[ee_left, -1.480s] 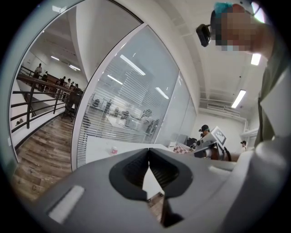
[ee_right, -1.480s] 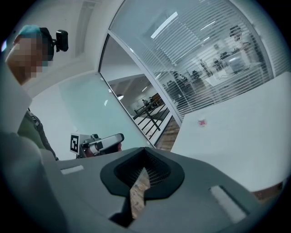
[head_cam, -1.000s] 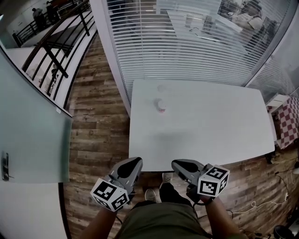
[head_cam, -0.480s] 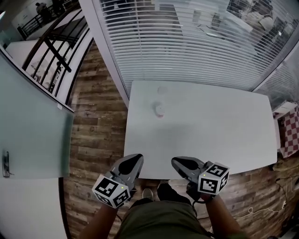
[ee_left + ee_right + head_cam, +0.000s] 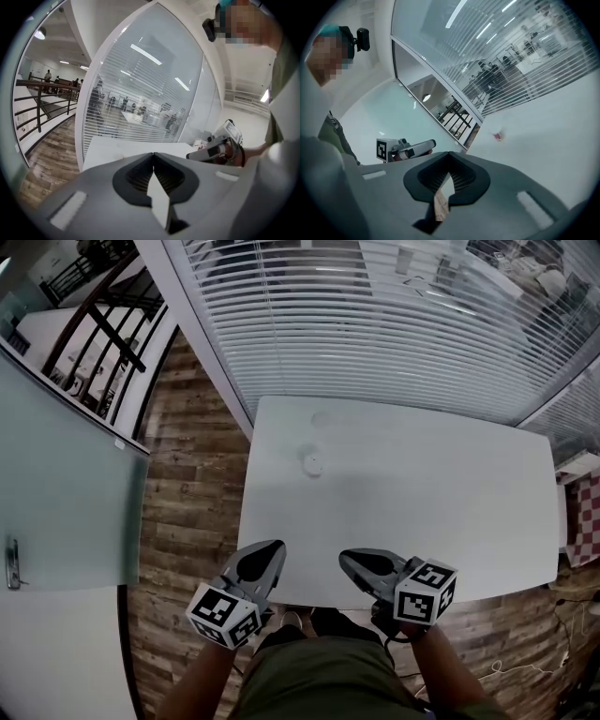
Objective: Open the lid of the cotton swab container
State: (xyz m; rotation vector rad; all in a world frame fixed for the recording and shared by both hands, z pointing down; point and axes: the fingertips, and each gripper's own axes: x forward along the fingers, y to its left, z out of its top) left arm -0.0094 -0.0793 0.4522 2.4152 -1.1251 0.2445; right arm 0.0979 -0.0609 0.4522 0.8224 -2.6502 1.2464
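A small round cotton swab container (image 5: 312, 464) with a clear lid stands on the white table (image 5: 422, 512), towards its far left; in the right gripper view the container (image 5: 498, 135) shows as a small pinkish spot. My left gripper (image 5: 273, 552) hangs at the table's near edge, jaws shut and empty. To its right, also at the near edge, my right gripper (image 5: 349, 562) is shut with nothing in it. Both are well short of the container. The left gripper view shows the right gripper (image 5: 213, 149) beside it, and the right gripper view shows the left gripper (image 5: 407, 149).
A glass wall with white blinds (image 5: 375, 324) runs along the table's far side. Wooden floor (image 5: 187, 521) lies to the left, with a glass panel (image 5: 66, 502) and a stair railing (image 5: 103, 324) beyond. A faint round mark (image 5: 322, 418) shows near the table's far edge.
The table and container have drawn nearer to both grippers and lie more squarely under the head view. Both grippers stay shut and now reach the table's near edge.
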